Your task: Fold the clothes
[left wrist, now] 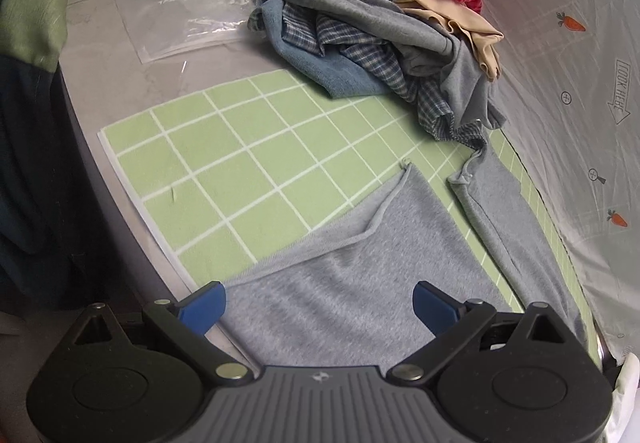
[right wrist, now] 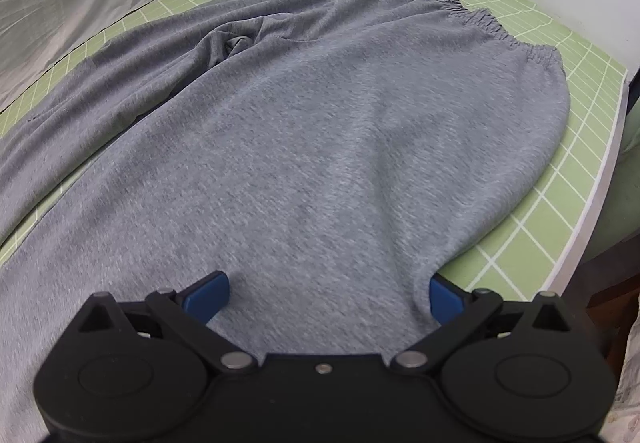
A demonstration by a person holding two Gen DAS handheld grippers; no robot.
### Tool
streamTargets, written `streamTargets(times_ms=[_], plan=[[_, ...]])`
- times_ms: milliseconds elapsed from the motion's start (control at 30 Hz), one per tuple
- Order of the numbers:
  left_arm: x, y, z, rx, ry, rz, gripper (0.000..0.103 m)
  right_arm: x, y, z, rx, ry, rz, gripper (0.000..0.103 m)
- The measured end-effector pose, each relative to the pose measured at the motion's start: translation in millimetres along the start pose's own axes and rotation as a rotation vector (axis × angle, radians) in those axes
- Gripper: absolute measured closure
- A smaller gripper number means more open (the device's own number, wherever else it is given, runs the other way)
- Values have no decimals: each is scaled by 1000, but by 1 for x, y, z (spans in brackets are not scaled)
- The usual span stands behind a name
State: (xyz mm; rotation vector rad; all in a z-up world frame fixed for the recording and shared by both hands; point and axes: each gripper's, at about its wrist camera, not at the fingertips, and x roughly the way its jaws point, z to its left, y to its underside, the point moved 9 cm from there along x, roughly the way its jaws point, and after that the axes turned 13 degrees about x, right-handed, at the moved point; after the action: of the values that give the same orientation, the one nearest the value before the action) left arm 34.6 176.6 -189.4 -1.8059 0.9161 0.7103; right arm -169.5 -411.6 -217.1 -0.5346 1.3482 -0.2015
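Nearest the lens, the left claw (left wrist: 319, 303) stands spread wide and released over one leg of the grey sweatpants (left wrist: 344, 263), nothing pinched. The right claw (right wrist: 328, 297) is likewise spread, its pads straddling the cloth near the hip, the elastic waistband (right wrist: 472, 9) far ahead of it. The pants lie flat on the green grid mat (left wrist: 224, 163). Risk: closing here may catch only the top layer, dragging wrinkles; the laundry pile (left wrist: 380, 35) ahead of the left claw could snag the far leg.

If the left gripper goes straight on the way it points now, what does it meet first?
Most likely the grey trousers spread on the green mat; the open left gripper hangs just above that cloth.
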Motion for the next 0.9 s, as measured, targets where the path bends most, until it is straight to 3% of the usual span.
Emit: streamTargets(times_ms=[433,900], plan=[[-7,10,6,-42,-11,-18,4,0,3,0,-28,-13,4,0],[3,12,-6,-56,65,-12,4,0,3,-1,-39,-21,7,0]])
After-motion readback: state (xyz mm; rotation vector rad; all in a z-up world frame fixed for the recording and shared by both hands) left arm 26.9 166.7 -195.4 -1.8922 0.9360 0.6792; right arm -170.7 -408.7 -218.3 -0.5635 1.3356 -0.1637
